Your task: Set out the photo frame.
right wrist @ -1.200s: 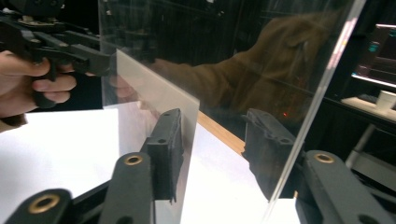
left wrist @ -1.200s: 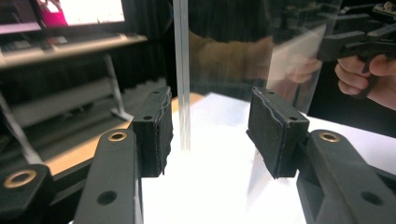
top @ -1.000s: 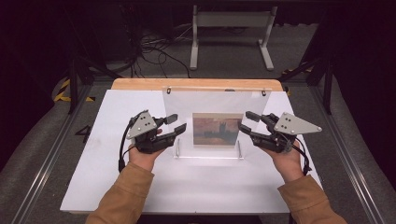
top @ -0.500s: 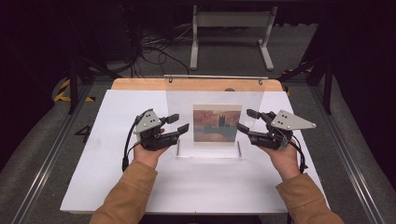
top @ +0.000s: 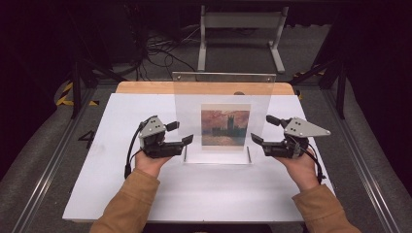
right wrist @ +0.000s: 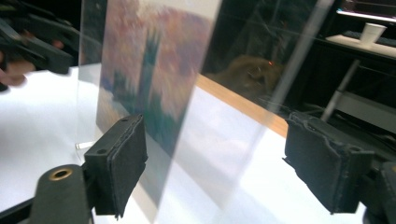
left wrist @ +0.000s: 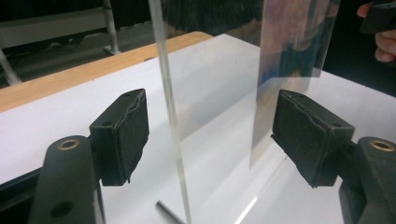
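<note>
**Clear acrylic frame upright between two open claws**

Acrylic, glass-clear, forms the picture frame (top: 223, 116) that stands upright near the middle of the white desk (top: 111, 194), with a metal strip along its top edge and a printed picture (top: 225, 124) of a tower under a reddish sky held inside it. Its foot rests on the desk surface, with two short metal pins showing at the base.

The left claw (top: 180, 133) sits just beside the frame's left edge, jaws spread wide. In the left gripper view the sheet's edge (left wrist: 170, 107) rises between the two black pads (left wrist: 122, 135), closer to the left one, and touches neither. The right claw (top: 262, 130) sits at the right edge, also spread wide; in the right gripper view the sheet (right wrist: 154, 79) passes between its pads (right wrist: 119, 163) with a gap on each side.

Open desk lies in front of the frame, toward the person, and out to both sides. Behind it a wooden strip (top: 145, 88) marks the far edge of the desk, not far from the frame's back.

The lower part of the frame is hard to read through the clear sheet. The picture is blurred and cut off at the top in the right gripper view, and reflections cloud the sheet. The sleeves (top: 131, 204) are cut off at the bottom of the high view.
</note>
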Demonstrator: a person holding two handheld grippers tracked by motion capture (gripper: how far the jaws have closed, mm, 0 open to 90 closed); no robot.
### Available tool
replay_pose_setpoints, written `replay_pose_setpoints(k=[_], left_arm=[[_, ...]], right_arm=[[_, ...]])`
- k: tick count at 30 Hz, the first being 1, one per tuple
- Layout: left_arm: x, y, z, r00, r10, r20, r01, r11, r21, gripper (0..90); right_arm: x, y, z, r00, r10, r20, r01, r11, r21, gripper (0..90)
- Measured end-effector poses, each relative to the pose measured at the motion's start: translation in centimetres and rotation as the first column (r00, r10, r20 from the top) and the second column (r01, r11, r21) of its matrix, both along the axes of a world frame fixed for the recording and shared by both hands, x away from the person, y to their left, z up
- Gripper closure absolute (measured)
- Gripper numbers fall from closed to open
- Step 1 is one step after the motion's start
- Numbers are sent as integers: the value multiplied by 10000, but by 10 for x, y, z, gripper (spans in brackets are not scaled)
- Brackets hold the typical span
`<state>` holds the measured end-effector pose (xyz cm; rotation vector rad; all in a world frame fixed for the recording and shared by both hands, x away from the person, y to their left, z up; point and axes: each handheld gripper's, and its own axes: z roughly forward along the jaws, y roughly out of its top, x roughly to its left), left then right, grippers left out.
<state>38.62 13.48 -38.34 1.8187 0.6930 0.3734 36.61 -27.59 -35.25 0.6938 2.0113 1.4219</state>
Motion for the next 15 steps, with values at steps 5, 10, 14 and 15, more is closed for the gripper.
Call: replay_pose_setpoints(k=[5,10,14,15], left_arm=[[-21,27,-12,9995,246,-199,-240,9993,296,234],[-37,51,-23,9972,624,-408,-605,9971,466,225],[-46,71,-37,9940,984,-481,-956,9938,575,214],[-47,75,-40,9932,1051,-496,-1024,9932,559,210]], right_arm=[[-21,-27,-7,9987,-359,-372,369,9989,272,174],[-34,-45,-21,9957,-718,-587,730,9972,190,160],[-39,-61,-39,9885,-1103,-1032,1150,9925,405,142],[-39,-65,-44,9860,-1196,-1165,1257,9910,466,134]])
